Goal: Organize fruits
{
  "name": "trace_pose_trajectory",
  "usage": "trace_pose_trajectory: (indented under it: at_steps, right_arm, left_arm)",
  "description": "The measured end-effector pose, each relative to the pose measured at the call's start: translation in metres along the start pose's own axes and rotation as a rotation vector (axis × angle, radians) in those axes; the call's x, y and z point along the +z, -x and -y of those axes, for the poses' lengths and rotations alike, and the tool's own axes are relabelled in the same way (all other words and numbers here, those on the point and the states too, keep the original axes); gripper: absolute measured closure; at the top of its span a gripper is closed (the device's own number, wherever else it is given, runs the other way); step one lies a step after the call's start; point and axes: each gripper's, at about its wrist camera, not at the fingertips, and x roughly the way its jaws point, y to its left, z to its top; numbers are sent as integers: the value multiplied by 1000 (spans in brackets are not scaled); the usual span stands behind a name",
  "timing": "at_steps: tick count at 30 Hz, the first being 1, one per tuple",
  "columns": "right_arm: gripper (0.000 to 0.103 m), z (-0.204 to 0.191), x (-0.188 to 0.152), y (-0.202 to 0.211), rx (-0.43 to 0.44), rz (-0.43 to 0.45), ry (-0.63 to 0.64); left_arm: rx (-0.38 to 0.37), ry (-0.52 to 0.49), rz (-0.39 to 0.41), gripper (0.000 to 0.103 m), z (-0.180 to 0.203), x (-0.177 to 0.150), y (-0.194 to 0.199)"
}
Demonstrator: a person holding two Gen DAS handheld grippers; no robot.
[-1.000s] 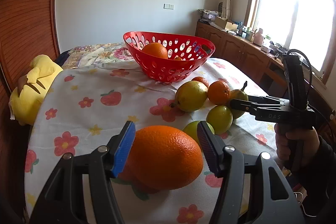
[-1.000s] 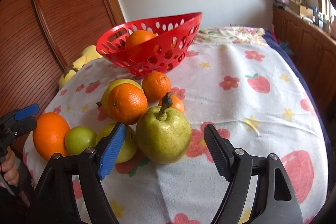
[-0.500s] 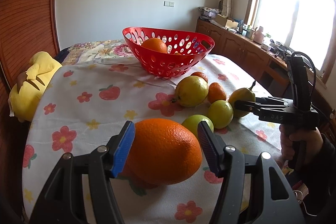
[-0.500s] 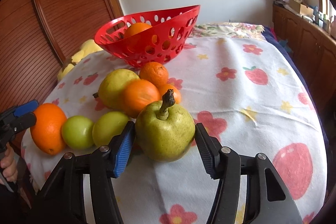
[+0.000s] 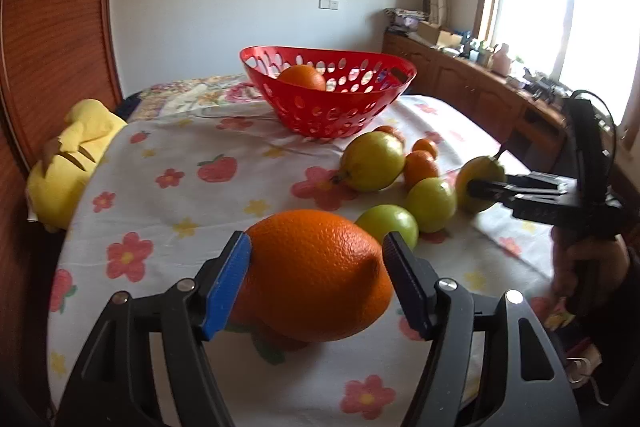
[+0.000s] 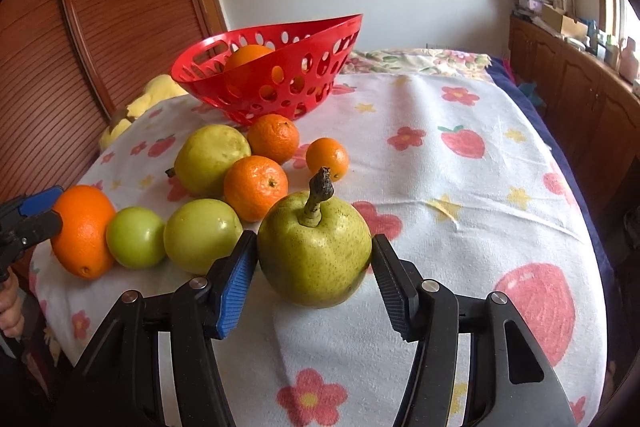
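A big orange (image 5: 316,275) rests on the flowered cloth between the pads of my left gripper (image 5: 316,243). Its jaws are opening: the blue pad still touches the peel and a thin gap shows at the black pad. In the right wrist view, my right gripper (image 6: 313,241) is shut on a green pear (image 6: 314,251) with an upright stem. The same orange (image 6: 86,227) lies at the far left there, at the left gripper's tips (image 6: 44,211). The red perforated basket (image 5: 332,107) stands behind with one orange (image 5: 302,77) inside.
Two green apples (image 6: 136,243) (image 6: 200,235), a yellow-green fruit (image 6: 212,159) and three mandarins (image 6: 256,193) lie between the grippers and the basket. A yellow plush toy (image 5: 76,163) sits at the table's left edge. Wooden cabinets (image 6: 580,99) run along the right.
My right jaws have closed from wide apart onto the pear. The left jaws have spread slightly around the orange, which now looks a little nearer.
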Motion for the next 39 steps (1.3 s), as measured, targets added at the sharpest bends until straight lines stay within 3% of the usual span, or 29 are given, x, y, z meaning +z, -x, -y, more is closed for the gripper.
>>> trace_pose_trajectory:
  at_steps: [7, 18, 39]
  right_arm:
    - [43, -1, -3, -1, -11, 25, 13]
    - [43, 1, -4, -4, -23, 17, 14]
    - [43, 2, -4, -3, -30, 20, 16]
  left_arm:
    - [15, -25, 6, 30, 3, -4, -3]
    - [41, -50, -16, 14, 6, -7, -17]
    - [32, -48, -35, 10, -3, -6, -29]
